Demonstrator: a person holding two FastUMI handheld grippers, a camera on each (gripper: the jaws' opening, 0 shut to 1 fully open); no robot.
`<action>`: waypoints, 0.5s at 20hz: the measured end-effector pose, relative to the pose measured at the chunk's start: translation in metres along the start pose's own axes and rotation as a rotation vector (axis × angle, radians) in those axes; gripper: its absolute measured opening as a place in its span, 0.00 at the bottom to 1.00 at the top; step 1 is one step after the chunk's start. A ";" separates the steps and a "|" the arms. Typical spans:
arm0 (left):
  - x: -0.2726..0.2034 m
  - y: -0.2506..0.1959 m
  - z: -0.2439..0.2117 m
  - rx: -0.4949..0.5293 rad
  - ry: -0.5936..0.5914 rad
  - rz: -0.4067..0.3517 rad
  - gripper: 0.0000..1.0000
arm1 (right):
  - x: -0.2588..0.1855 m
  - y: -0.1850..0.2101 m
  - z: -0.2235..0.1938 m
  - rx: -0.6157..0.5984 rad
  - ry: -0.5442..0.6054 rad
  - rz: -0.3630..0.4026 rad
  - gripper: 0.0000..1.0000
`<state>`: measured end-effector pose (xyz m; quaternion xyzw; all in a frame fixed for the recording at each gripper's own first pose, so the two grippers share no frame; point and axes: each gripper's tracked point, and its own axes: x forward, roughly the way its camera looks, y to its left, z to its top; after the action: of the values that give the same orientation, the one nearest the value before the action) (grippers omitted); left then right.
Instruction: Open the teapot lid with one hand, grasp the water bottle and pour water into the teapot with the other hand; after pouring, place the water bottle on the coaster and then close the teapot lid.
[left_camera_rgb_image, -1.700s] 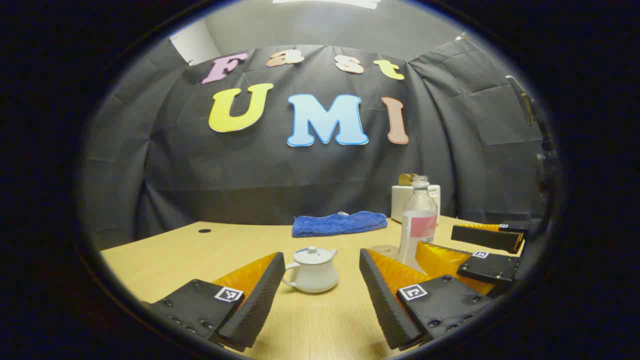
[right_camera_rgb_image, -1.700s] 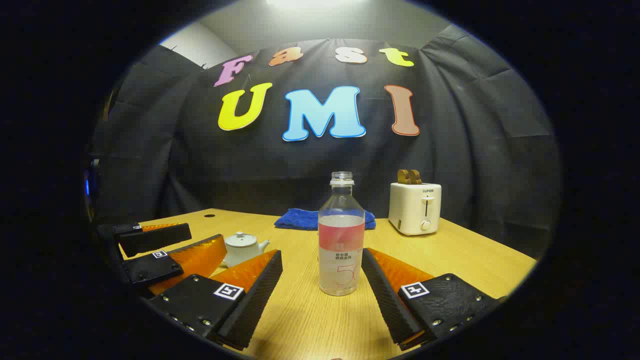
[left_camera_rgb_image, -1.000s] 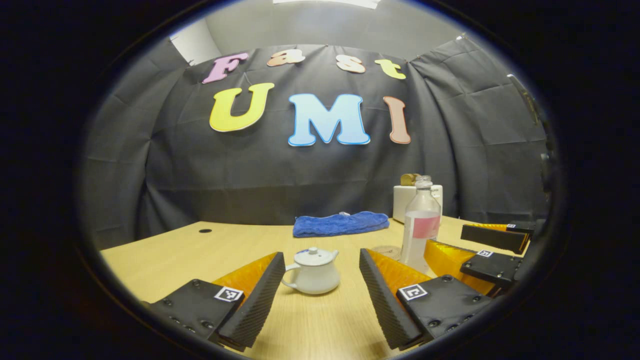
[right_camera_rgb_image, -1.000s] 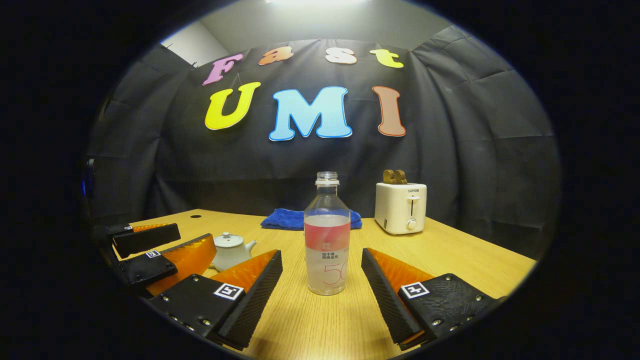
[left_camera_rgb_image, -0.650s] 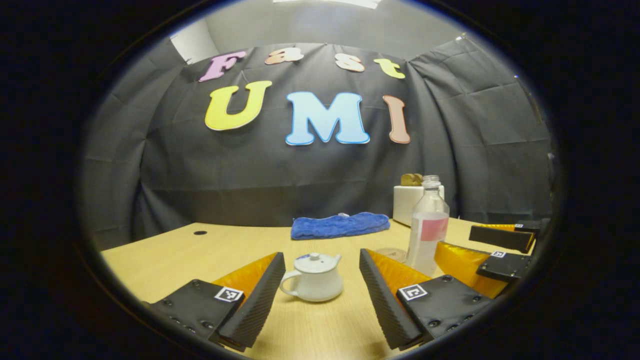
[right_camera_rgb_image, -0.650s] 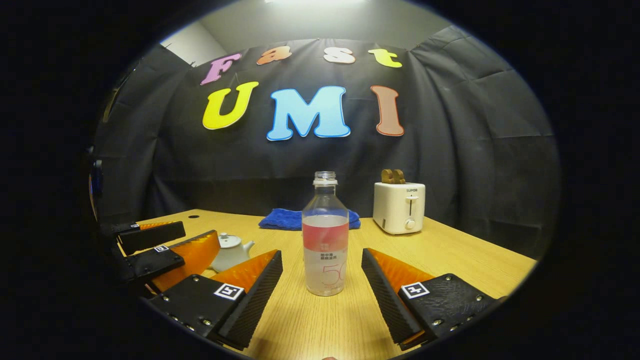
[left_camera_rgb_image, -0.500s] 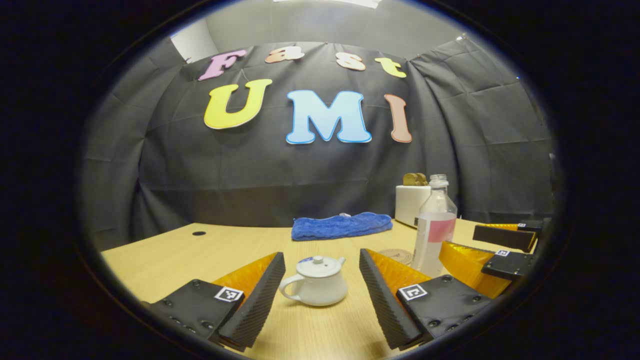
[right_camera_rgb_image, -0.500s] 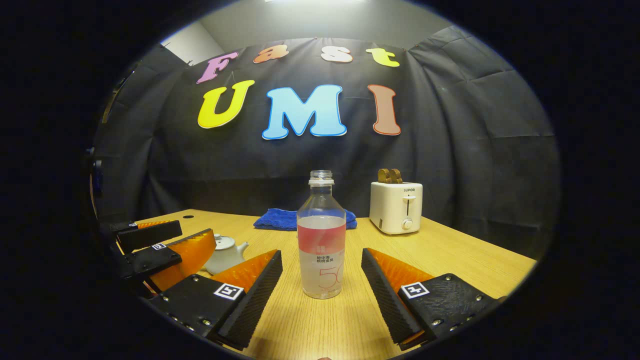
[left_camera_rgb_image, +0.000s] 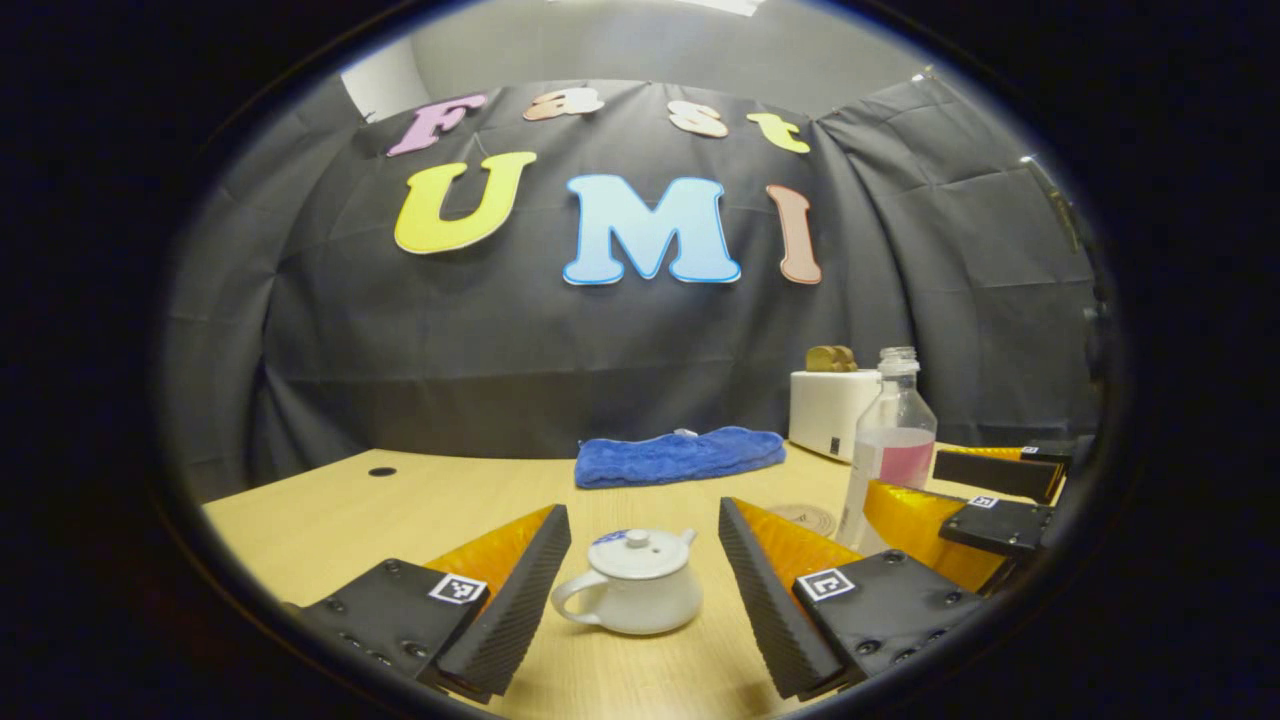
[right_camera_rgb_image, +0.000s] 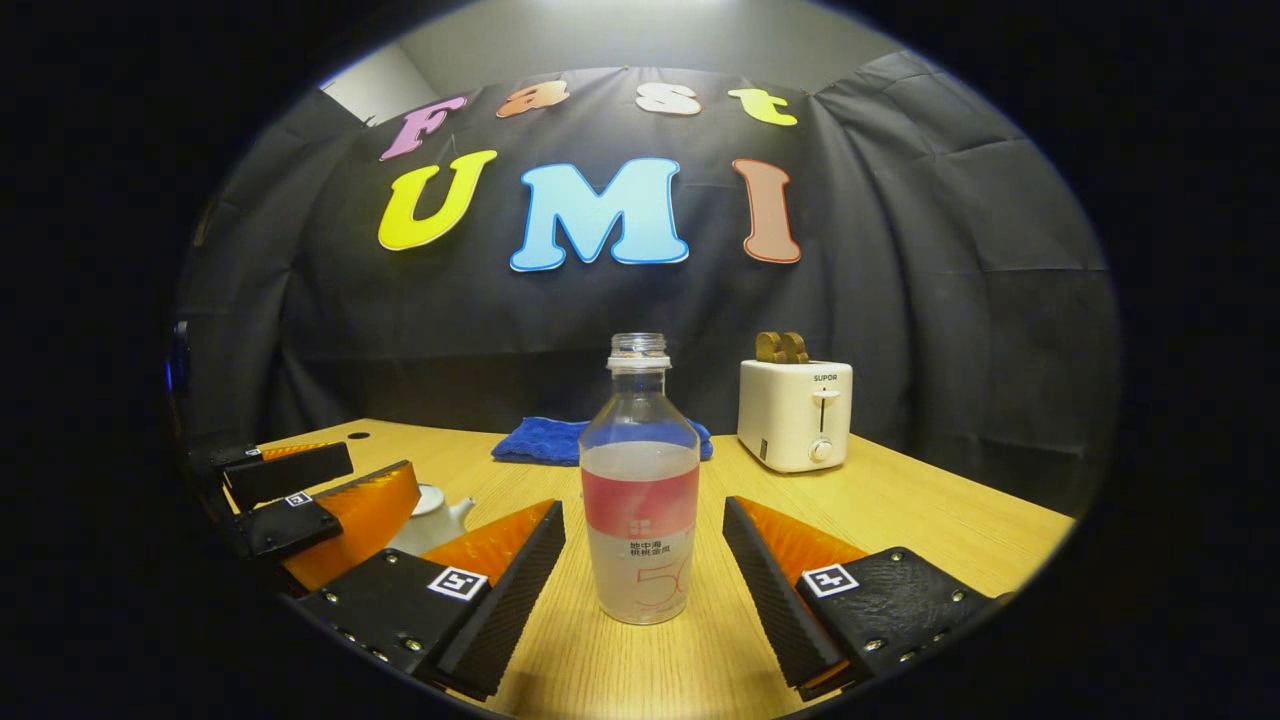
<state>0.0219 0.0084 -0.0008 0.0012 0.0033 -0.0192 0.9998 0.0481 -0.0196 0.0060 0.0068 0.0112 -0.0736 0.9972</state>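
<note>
Right gripper view: water bottle (right_camera_rgb_image: 640, 500) stands between wide jaws.

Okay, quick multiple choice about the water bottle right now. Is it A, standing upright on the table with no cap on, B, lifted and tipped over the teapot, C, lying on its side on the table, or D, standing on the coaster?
A: the water bottle stands upright on the table with its neck open, between the spread fingers of the right gripper; the coaster lies apart from it.
</note>
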 end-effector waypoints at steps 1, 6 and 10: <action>0.001 -0.001 0.000 0.000 0.000 -0.007 0.98 | 0.002 0.001 0.000 -0.001 -0.005 -0.002 0.98; 0.006 -0.001 0.002 -0.002 0.006 -0.018 0.94 | 0.002 0.001 0.002 -0.003 -0.015 -0.006 0.98; 0.015 -0.003 -0.007 0.002 0.062 -0.029 0.81 | 0.002 0.002 0.003 -0.004 -0.016 -0.006 0.99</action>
<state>0.0364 0.0046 -0.0074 0.0028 0.0342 -0.0335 0.9989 0.0500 -0.0183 0.0087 0.0044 0.0034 -0.0764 0.9971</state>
